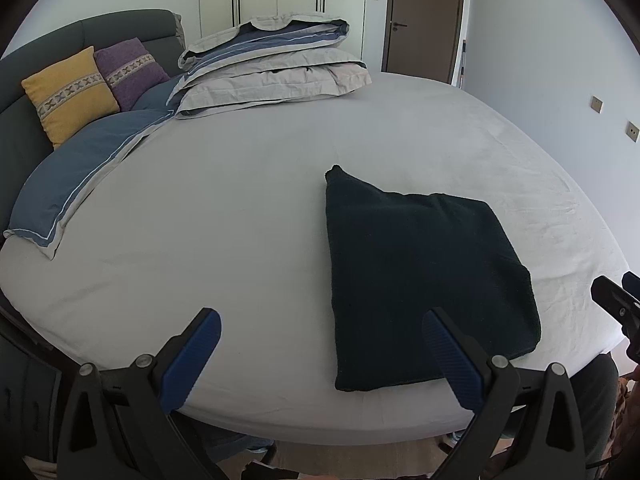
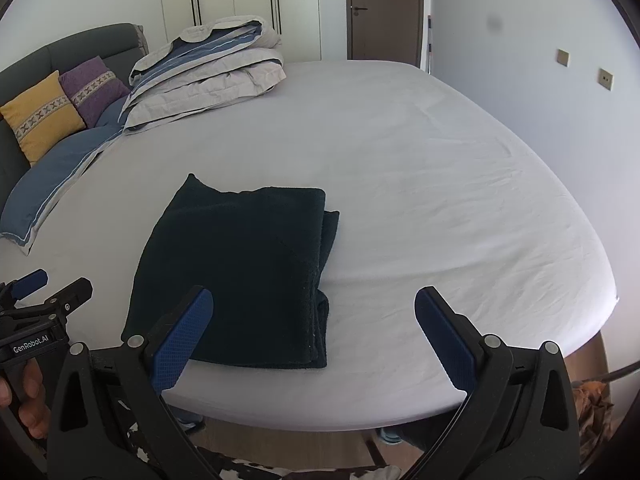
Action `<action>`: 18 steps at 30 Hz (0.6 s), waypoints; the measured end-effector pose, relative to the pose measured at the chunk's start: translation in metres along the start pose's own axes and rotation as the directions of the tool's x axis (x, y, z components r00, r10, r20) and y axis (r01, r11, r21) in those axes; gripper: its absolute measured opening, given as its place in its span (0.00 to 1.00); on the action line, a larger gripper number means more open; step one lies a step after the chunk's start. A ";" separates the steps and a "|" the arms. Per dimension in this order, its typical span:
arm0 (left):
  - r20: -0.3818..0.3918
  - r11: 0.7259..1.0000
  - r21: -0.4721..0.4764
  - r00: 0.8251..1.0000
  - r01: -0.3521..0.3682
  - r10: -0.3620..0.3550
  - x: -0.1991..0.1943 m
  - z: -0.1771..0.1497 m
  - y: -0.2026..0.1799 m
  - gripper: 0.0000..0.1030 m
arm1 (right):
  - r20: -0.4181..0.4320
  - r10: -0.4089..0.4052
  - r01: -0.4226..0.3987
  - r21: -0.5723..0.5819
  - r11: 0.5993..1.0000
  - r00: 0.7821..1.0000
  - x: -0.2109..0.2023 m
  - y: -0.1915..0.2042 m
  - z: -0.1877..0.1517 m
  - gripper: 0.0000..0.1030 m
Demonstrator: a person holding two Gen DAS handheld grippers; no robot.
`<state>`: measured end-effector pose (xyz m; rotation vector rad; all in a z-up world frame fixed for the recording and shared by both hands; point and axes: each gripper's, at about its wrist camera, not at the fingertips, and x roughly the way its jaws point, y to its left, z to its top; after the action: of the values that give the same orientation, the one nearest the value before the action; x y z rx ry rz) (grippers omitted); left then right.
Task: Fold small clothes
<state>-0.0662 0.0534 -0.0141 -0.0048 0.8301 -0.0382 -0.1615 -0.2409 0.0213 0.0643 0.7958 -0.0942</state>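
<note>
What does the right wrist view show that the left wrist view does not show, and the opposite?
Only the right wrist view shows the layered right edge of the folded dark towel, the person's fingers on the left hand-held gripper, and its "GenRobot.AI" label. Only the left wrist view shows the right hand-held gripper from the side and the towel's plain left edge. Both show the bed sheet, folded duvet, yellow cushion, purple cushion and door. Both grippers are open, holding nothing.
</note>
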 end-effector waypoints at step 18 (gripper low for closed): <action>-0.018 1.000 -0.004 1.000 -0.009 0.009 0.006 -0.002 0.002 1.00 | -0.022 0.004 -0.005 -0.029 1.000 1.000 0.010 0.011 -0.004 1.00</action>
<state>-0.0636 0.0547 -0.0198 -0.0042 0.8486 -0.0280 -0.1562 -0.2299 0.0110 0.0399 0.8183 -0.0779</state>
